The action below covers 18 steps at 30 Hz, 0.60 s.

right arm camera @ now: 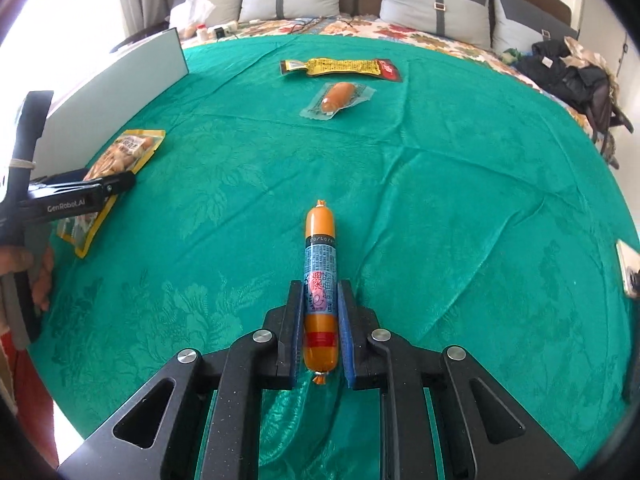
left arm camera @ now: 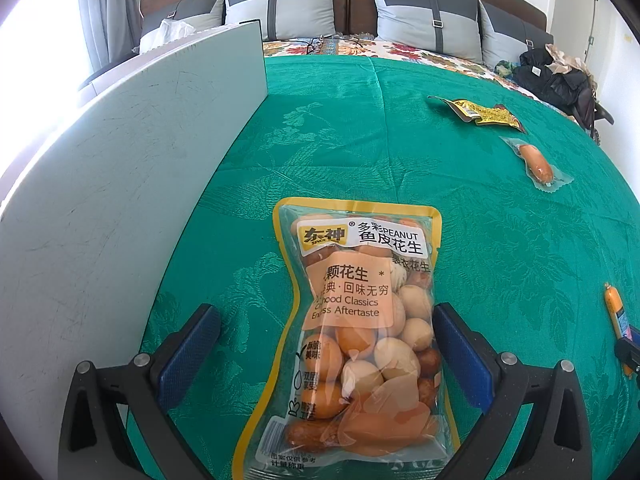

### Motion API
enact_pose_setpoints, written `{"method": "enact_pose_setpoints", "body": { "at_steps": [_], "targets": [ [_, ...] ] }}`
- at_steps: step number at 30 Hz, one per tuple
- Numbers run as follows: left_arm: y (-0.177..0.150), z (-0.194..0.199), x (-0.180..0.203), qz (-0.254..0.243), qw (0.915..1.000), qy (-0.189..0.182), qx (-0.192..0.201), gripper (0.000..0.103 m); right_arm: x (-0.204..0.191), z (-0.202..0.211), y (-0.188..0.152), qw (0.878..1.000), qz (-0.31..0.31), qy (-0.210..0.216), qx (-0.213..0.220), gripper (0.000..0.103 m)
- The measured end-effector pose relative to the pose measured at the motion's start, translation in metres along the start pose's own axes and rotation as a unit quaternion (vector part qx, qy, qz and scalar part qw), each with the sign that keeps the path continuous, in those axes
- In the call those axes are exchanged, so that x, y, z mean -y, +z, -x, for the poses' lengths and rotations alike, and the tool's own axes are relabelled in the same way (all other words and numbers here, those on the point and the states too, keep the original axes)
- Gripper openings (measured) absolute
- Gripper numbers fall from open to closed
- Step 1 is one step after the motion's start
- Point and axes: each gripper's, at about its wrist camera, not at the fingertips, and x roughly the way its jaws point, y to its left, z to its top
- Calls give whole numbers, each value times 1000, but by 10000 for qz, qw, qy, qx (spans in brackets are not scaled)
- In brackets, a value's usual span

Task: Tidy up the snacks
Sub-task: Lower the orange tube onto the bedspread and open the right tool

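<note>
On green tabletop [right arm camera: 460, 184], right hand-held gripper [right arm camera: 320, 320] clamps a sausage stick [right arm camera: 321, 272] w/ blue label. Left hand-held gripper [left arm camera: 326, 344], marked "GenRobot.AI", open astride peanut bag [left arm camera: 360, 320] reading "PEANUT", "Classics Aftertaste".

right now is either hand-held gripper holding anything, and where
The right hand-held gripper clamps the sausage stick on its lower half. The left holds nothing.

Right tongs [right arm camera: 320, 320] clamped tight, left tongs [left arm camera: 326, 344] spread wide, both angled downward

"PEANUT" on peanut bag [left arm camera: 352, 320], "GenRobot.AI" on left hand-held gripper [right arm camera: 80, 196]
</note>
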Motion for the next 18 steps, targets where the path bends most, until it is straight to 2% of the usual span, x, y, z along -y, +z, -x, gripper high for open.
{"method": "enact_pose_setpoints", "body": {
  "at_steps": [6,12,16,18],
  "targets": [
    [0,0,0,2,10000,-4,1,103,-5,-2,-3,9995,103,-130,262,18],
    [0,0,0,2,10000,-7,0,103,-2,-5,-4,9990,36,-136,435,28],
    [0,0,0,1,10000,-5,0,103,-1,-7,-1,9992,-2,-206,355,60],
    [0,0,0,1,10000,-5,1,103,1,-8,0,9994,-17,-130,322,66]
  ]
}}
